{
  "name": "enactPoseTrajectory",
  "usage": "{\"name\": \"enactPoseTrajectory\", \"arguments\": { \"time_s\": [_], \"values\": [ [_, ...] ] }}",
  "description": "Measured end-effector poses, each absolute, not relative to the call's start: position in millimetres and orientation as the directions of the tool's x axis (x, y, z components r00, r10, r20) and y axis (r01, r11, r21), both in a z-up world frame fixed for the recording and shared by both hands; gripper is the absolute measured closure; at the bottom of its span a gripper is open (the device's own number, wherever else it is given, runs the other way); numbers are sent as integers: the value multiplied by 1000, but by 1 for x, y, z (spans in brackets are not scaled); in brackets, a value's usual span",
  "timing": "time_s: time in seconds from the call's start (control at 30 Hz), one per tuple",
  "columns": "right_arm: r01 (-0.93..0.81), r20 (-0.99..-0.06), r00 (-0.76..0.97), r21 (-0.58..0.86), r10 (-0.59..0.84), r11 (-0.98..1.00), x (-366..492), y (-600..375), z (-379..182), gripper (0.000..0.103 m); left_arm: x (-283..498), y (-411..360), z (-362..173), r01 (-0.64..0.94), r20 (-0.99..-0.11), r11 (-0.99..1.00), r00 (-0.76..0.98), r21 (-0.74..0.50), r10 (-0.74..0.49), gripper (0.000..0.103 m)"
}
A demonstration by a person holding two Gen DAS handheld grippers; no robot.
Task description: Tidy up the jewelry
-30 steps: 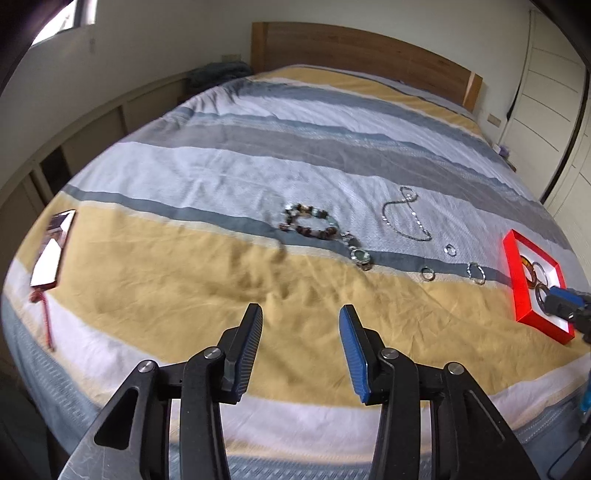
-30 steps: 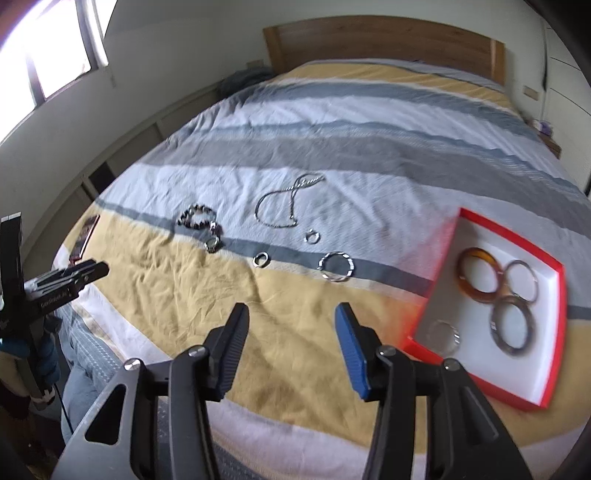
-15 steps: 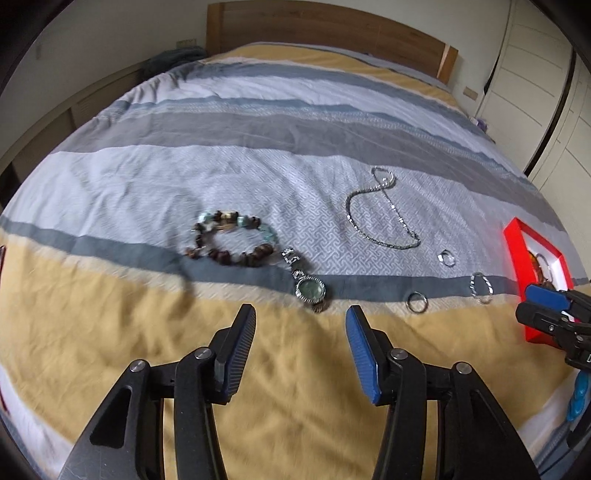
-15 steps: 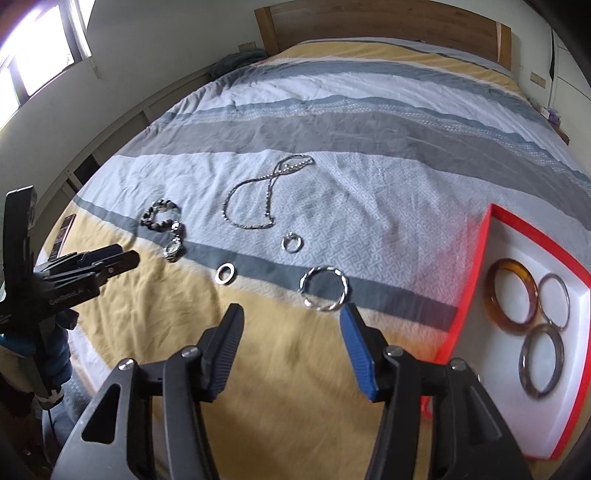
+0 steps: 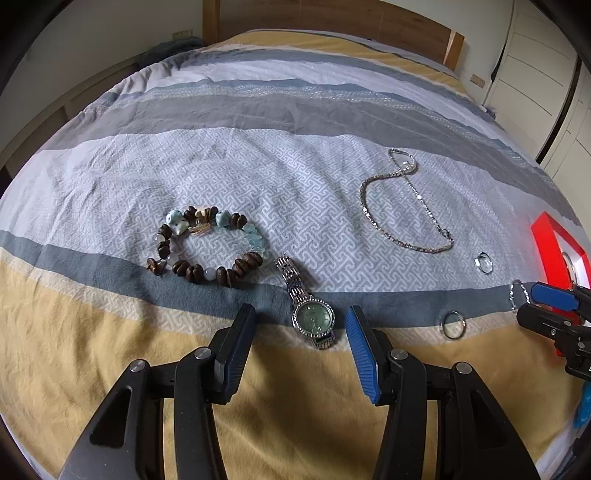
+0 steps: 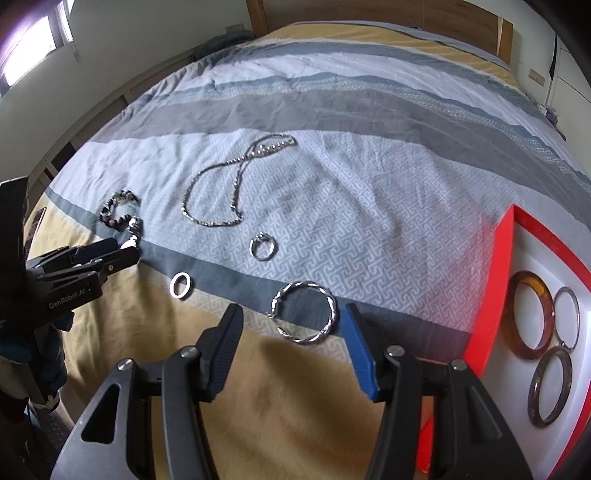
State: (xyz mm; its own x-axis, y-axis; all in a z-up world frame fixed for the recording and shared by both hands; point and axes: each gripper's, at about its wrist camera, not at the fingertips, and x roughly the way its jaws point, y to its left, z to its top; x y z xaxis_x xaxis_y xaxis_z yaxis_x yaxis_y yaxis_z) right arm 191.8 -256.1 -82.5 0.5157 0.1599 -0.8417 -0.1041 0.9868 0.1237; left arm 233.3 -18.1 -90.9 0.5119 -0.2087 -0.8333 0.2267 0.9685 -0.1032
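My left gripper is open, its jaws either side of a silver watch with a green face on the bed. A beaded bracelet lies just beyond it. My right gripper is open around a twisted silver bangle. A silver chain necklace, a small ring and a flat ring lie on the cover. A red-rimmed white tray at the right holds three bangles.
The jewelry lies on a striped yellow, grey and white bed cover. A wooden headboard stands at the far end. White wardrobe doors are at the right. The left gripper shows in the right wrist view.
Both grippers have moved forward and down toward the bed. The left one now brackets the watch, the right one brackets the twisted bangle. Both stay open.
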Motion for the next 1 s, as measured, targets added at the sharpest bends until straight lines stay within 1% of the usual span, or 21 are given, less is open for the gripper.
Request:
{"name": "enactPoseTrajectory", "arguments": {
  "time_s": [0.47,0.73,1.0],
  "values": [
    [-95,-867,476,115,147,989,201,-252,-97,50,234,-25,-98,230,-823,970,535,-78,-193,55],
    [-76,-868,475,121,142,990,202,-253,-100,51,232,-25,-100,229,-815,970,547,-77,-194,60],
    [-64,-872,473,108,125,992,202,-251,-102,52,233,-22,-101,224,-805,969,555,-99,-211,67]
  ]
}}
